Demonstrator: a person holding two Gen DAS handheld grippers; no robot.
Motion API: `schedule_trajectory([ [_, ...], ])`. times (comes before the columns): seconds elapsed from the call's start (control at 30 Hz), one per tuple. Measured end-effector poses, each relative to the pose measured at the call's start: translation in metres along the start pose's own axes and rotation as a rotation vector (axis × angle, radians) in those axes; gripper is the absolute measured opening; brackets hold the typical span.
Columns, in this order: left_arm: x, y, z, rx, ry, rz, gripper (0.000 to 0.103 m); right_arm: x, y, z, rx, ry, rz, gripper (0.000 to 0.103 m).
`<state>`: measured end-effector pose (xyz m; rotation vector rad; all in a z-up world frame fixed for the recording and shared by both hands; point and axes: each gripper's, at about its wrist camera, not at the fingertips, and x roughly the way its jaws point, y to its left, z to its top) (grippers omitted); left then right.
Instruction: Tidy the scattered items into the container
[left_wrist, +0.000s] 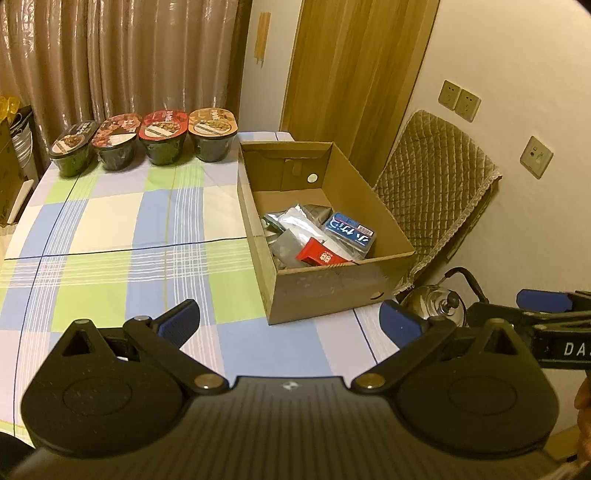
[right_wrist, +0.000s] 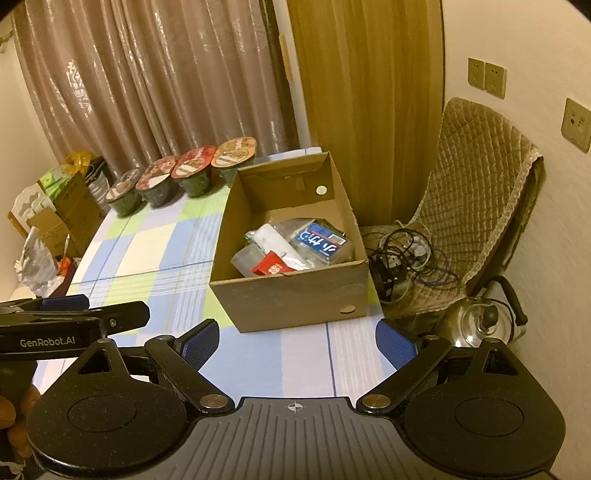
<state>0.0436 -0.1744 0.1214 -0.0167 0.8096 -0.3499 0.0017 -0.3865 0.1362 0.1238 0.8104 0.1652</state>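
An open cardboard box (left_wrist: 332, 284) stands on the right part of the checked tablecloth (left_wrist: 110, 229); it also shows in the right wrist view (right_wrist: 295, 299). Inside lie a blue packet (left_wrist: 351, 230), a red packet (left_wrist: 319, 254), a white pouch (left_wrist: 295, 221) and a clear tub (right_wrist: 248, 258). My left gripper (left_wrist: 290, 321) is open and empty, in front of the box above the cloth. My right gripper (right_wrist: 297, 345) is open and empty, just before the box's near wall. Each gripper shows at the edge of the other's view.
Several instant noodle bowls (left_wrist: 147, 138) stand in a row at the table's far edge. A quilted chair (right_wrist: 480, 206) with tangled cables (right_wrist: 406, 254) and a steel kettle (right_wrist: 476, 321) are to the right. Cartons and bags (right_wrist: 48, 221) stand on the left.
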Motion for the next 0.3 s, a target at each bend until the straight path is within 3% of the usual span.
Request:
schedule_trajectory([
  [0.3, 0.0032, -0.0016, -0.0018, 0.004, 0.008, -0.005, 0.102, 0.0028, -0.0042, -0.0041, 0.009, 0.008, -0.006, 0.097],
])
